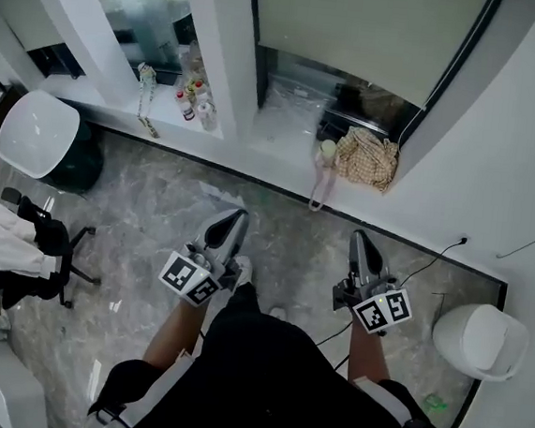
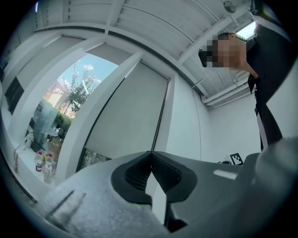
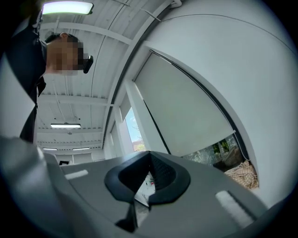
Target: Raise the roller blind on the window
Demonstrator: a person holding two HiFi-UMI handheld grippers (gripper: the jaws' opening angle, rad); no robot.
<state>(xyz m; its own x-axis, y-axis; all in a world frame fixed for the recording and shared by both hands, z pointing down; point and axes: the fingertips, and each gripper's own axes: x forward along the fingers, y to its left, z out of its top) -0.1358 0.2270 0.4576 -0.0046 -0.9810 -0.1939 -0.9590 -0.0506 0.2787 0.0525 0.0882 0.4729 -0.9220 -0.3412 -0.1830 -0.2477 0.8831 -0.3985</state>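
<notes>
While standing on the floor [image 1: 145, 215], holds left gripper [image 1: 237, 217] and right gripper [image 1: 360, 236] out in front, side by side and apart, pointing at the window wall. Has both clamped fully shut, with nothing between the jaws. Faces a sill [image 1: 285, 125] bearing a checked cloth [image 1: 367, 158] and, further left, bottles [image 1: 196, 100]. Finds the blind [image 1: 361, 29] beyond, drawn almost fully down, leaving only a low strip of glass [image 1: 336, 85] bare above the sill, well clear of both.
</notes>
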